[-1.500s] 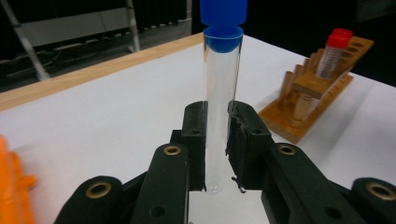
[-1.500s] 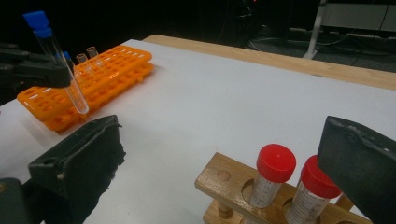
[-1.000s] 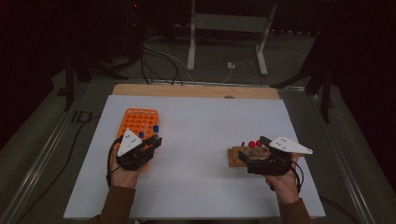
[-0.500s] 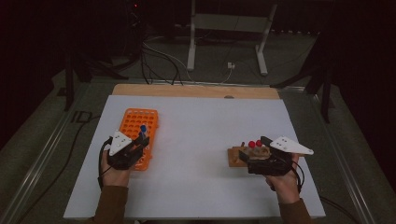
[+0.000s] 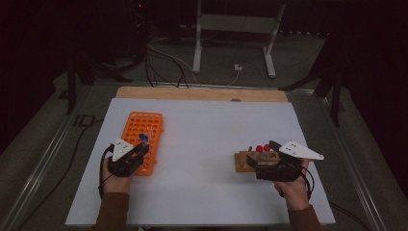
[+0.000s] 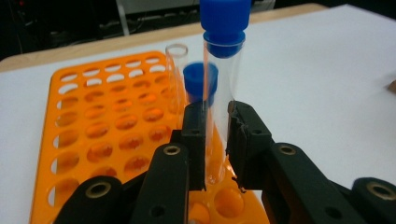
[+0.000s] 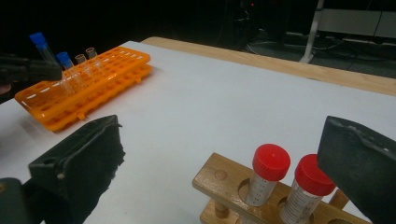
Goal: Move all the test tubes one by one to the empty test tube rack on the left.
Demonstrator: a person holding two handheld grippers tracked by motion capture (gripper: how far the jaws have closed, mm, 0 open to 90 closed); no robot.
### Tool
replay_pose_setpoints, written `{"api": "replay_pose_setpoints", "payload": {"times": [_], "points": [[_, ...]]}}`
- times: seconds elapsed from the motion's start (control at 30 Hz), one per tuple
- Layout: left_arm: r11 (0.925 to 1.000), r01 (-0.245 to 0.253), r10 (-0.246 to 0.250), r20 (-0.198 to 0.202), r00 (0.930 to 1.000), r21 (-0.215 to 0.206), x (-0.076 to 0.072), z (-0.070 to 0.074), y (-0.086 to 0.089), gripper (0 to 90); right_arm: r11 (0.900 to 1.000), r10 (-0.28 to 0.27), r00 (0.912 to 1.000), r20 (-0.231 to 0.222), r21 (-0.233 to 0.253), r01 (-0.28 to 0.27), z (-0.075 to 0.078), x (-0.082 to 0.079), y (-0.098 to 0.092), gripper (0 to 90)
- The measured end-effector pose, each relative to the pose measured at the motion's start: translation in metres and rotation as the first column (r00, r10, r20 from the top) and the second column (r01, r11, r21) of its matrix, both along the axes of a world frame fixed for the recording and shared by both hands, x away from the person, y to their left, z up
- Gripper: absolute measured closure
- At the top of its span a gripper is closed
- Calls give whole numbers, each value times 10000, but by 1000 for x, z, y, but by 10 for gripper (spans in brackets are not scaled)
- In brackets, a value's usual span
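- My left claw [image 6: 215, 135] is clamped on a clear plastic test tube with a blue cap [image 6: 223, 70]; both jaws press its sides about halfway down, tube upright.
- In the left gripper view the tube's lower end sits over the near-right holes of the orange plastic tube rack [image 6: 93, 126]; can't tell whether its tip is inside a hole.
- Just behind it in the rack: a second clear tube with blue cap [image 6: 200, 84] and an open uncapped clear tube [image 6: 176, 74], both standing upright.
- High view: left claw [image 5: 137, 153] is at the near right edge of the orange rack [image 5: 142, 126], on the left half of the white counter [image 5: 211, 125]; held tube's blue cap [image 5: 143, 138] shows just above the jaws.
- My right claw [image 7: 219, 163] is spread wide, holding nothing, jaws either side of the near end of a wooden tube stand [image 7: 224, 179].
- Two clear tubes with red screw caps, one [image 7: 267, 172] and the other [image 7: 308, 186], stand side by side in that stand, between the open jaws, not touched.
- High view: right claw [image 5: 262, 161] sits at the wooden stand [image 5: 243, 161] on the right near part of the counter, well apart from the rack.
- Right gripper view shows the rack far left [image 7: 84, 84] with the left claw's tube [image 7: 42, 46] raised over it.
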State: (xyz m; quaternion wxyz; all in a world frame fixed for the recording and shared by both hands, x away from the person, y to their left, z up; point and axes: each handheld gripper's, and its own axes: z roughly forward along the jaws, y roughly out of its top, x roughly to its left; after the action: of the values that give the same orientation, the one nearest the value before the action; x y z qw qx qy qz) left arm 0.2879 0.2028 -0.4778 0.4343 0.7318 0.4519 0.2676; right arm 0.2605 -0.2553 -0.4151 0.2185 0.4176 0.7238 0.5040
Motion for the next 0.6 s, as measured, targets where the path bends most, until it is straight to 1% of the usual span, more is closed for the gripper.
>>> {"api": "replay_pose_setpoints", "payload": {"times": [0.17, 0.27, 0.37, 0.5, 0.6], "points": [[9982, -15, 41, -439, 9990, 603, 2, -5, -5, 779, 10000, -17, 10000, 5, 19, 17, 0, 0, -1, 1], [9963, -17, 74, -673, 9977, 854, 3, -8, -8, 782, 10000, 27, 10000, 27, 12, -27, 0, -1, -1, 1], [9965, -40, 108, -820, 9966, 832, 5, -8, -8, 784, 10000, 31, 10000, 30, 1, -31, 0, -1, -1, 1], [9943, -15, 129, -1060, 9943, 1067, 6, -10, -9, 785, 10000, 41, 10000, 34, -15, -41, 0, -1, -1, 1], [9956, -64, 169, -1121, 9936, 930, 7, -11, -8, 785, 10000, 59, 10000, 55, -22, -59, 1, -1, -1, 1]]}}
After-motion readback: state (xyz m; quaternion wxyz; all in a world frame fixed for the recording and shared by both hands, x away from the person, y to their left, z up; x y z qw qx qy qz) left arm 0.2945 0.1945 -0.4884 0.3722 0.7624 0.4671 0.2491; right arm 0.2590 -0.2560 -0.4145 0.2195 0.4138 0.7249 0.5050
